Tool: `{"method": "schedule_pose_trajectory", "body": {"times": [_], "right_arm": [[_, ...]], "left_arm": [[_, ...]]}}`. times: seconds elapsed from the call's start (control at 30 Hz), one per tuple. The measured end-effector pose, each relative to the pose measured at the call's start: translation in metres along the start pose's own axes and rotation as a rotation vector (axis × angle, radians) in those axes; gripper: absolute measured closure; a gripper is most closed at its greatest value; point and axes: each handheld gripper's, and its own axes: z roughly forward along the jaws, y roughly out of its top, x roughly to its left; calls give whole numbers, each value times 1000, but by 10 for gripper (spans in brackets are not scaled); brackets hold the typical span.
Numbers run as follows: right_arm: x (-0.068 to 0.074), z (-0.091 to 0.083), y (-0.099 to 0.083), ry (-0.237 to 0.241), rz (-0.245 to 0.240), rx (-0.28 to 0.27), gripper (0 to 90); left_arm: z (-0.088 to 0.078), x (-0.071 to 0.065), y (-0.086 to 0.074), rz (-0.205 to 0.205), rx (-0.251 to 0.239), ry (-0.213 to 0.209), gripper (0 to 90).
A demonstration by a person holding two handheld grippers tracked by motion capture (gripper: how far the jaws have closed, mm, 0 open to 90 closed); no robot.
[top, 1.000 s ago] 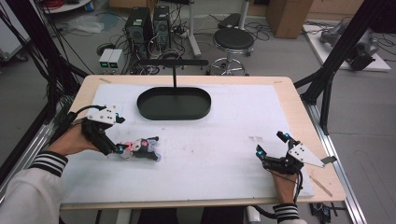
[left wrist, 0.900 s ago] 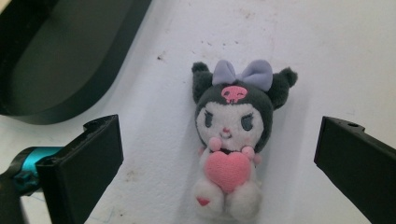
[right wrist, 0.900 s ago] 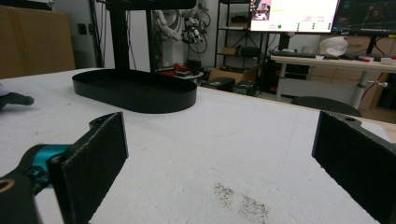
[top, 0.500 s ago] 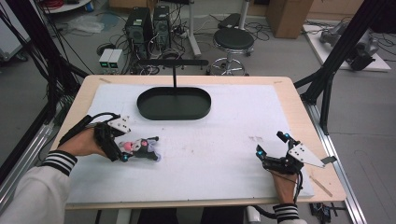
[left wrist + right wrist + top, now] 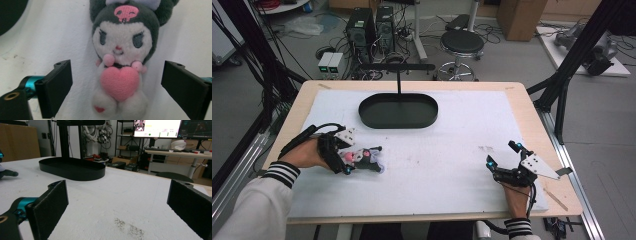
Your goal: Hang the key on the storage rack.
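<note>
A small plush doll (image 5: 364, 159) with a dark hood, white face and pink heart lies on the white mat (image 5: 437, 150) at the left. My left gripper (image 5: 344, 161) is lowered over it. In the left gripper view the doll (image 5: 122, 62) lies between the two black jaws of that gripper (image 5: 118, 75), with a gap on each side. The jaws have just been closing, but the pads do not touch the doll. My right gripper (image 5: 502, 154) rests at the right front of the mat, open, and in its own view the gripper (image 5: 117, 200) has nothing between its jaws.
A black oval tray (image 5: 398, 111) with an upright T-shaped stand sits at the back centre of the mat, and the tray (image 5: 72, 168) lies ahead and to the left in the right gripper view. A faint dark smudge (image 5: 484, 148) marks the mat near the right gripper.
My left hand has moved right and down, so the gripper now straddles the doll. The right hand and the doll have stayed put.
</note>
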Motion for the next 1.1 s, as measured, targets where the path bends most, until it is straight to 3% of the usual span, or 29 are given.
{"method": "schedule_pose_trajectory", "body": {"times": [0.13, 0.27, 0.33, 0.4, 0.67, 0.97, 1.1], "right_arm": [[0, 0, 0, 0, 2, -2, 26], [0, 0, 0, 0, 4, -2, 26], [0, 0, 0, -1, 4, -2, 25], [-1, 0, 0, -3, -1, -5, 26], [0, 0, 0, -2, 3, -1, 26], [-1, 0, 0, -2, 3, -1, 26], [0, 0, 0, -2, 2, -2, 25]], "left_arm": [[1, -1, 0, 18, 20, -20, 218], [2, -1, 0, -1, 25, -37, 336], [3, -2, 0, -6, 38, -34, 351], [3, -3, 0, -13, 57, -12, 478], [2, -6, 2, -23, 59, 8, 549], [-1, -7, 3, -30, 55, 24, 570], [-5, -7, 3, -73, 13, 40, 572]]}}
